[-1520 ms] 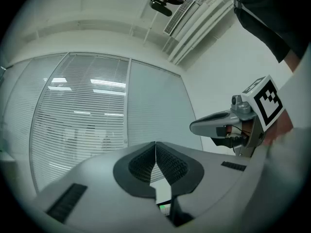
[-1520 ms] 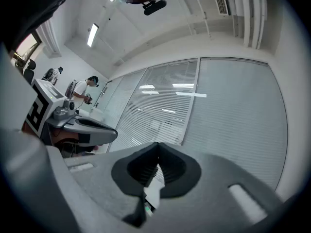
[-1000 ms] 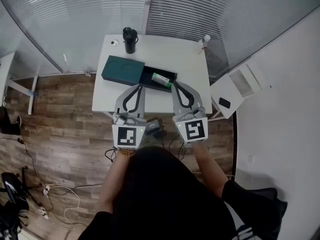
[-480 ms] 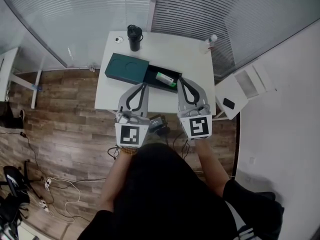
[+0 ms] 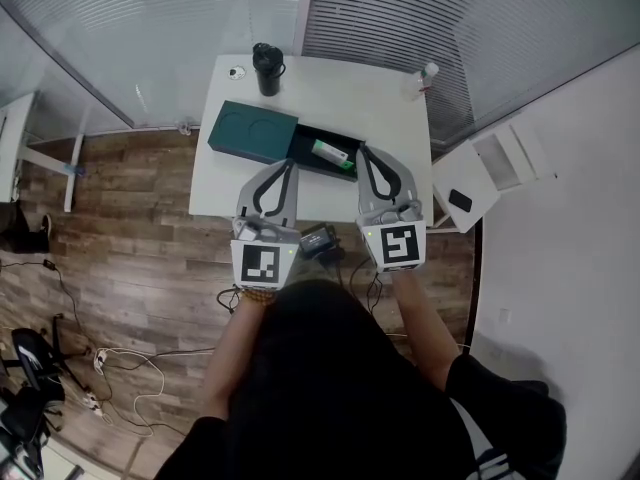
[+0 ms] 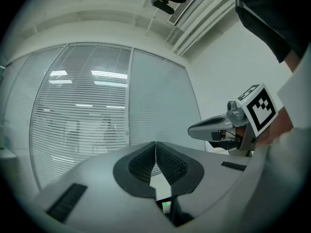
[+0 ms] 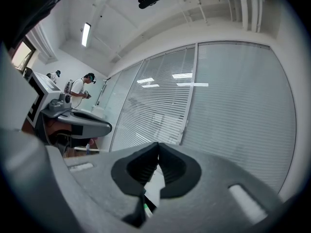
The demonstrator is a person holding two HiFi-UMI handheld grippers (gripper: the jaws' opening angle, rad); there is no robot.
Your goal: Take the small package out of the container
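Ahead of jaws: small package (image 5: 330, 154) inside open container (image 5: 303, 149) on surface (image 5: 320, 93). Jaws of left gripper (image 5: 290, 165), right gripper (image 5: 361, 151) clenched, empty. Removal not begun.

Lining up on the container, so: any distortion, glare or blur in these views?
Head view: sharp, evenly lit, fisheye bowing the table; small package reads clearly in the dark container. Left gripper view: round black vignette, light reflections on the glass wall, left claw filling the bottom. Right gripper view: same vignette, right claw close and slightly soft.
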